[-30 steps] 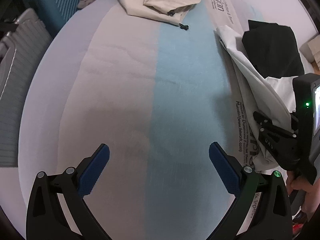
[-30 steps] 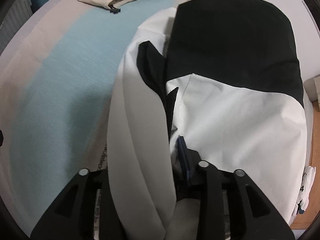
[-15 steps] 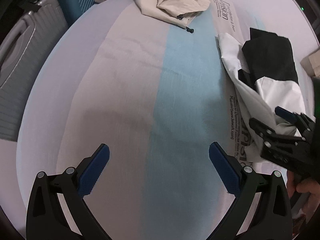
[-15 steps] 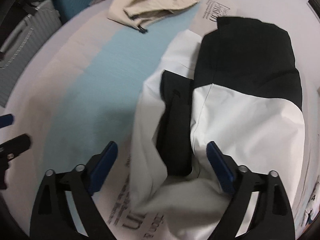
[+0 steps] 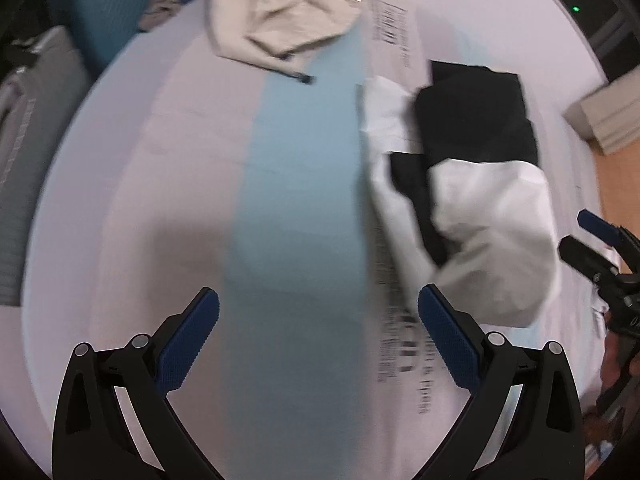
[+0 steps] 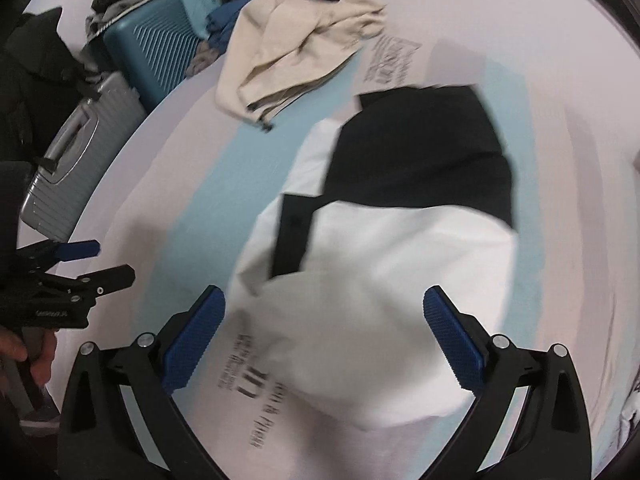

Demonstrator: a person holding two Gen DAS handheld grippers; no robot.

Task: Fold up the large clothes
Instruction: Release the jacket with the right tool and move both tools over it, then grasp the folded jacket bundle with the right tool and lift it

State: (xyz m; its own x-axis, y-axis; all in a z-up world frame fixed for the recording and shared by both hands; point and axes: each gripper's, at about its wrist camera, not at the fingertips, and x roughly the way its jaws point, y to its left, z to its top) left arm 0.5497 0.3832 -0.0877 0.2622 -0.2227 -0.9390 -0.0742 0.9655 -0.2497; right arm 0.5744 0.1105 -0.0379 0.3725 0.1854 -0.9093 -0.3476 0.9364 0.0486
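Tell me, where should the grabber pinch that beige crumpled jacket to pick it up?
Probably at the beige jacket's near hem corner, where the cord end hangs by the blue stripe. That edge lies flat, loose and nearest, so come from the near side with a gripper pointed down. The far side is bunched up, so a pinch there might catch several layers.

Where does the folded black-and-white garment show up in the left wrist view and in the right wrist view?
Left wrist view: folded black-and-white garment lies right of centre, past the pale blue stripe of the sheet.
Right wrist view: it fills the centre, beyond the open right gripper, touching neither pad.
Shared landmark: the crumpled beige garment at the top of both pictures.
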